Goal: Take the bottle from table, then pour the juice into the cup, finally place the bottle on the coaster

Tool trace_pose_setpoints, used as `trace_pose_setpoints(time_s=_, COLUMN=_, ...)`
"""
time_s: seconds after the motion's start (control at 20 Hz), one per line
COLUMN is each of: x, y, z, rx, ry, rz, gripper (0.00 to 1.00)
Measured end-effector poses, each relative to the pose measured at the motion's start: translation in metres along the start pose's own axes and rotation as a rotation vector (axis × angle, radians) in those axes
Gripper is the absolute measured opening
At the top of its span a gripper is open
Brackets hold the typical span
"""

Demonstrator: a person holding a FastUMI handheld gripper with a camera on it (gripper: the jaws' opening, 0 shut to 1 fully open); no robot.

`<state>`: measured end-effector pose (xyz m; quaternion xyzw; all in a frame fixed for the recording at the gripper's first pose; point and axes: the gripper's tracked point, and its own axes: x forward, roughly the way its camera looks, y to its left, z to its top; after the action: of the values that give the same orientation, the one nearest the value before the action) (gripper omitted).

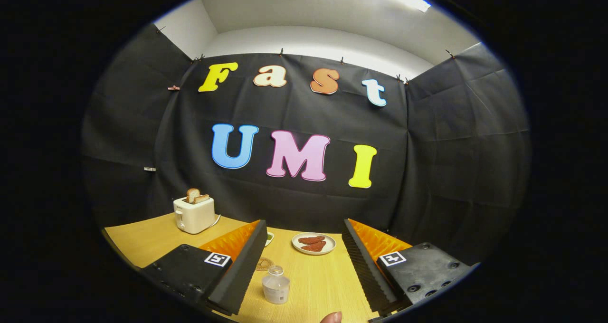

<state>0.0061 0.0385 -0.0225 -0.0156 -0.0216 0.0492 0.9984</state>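
Between our spread-open gripper (301, 247) fingers stands the small clear bottle (276, 284), ungrasped; closing off-centre, we judge, could tip it toward the coaster (263, 264).

— What is sitting on the counter (142, 244)?

— A small clear bottle (276, 285) is standing upright on the light wood. Taking it as the mark: a round coaster (263, 264) is lying just behind it, and a cup (269, 238) is showing partly farther back.

— Anything else?

— A plate (313, 243) with reddish pieces is resting beyond the bottle to its right. A cream toaster (194, 213) holding toast is standing far back to its left.
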Motion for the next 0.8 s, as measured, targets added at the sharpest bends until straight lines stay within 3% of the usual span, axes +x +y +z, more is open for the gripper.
trace_pose_setpoints(time_s=0.3, x=-0.001, y=0.025, z=-0.050, rx=-0.014, ry=-0.013, rz=0.053, gripper=0.97)
trace_pose_setpoints(time_s=0.8, x=0.020, y=0.044, z=-0.163, rx=0.106, ry=0.086, rz=0.060, gripper=0.97)
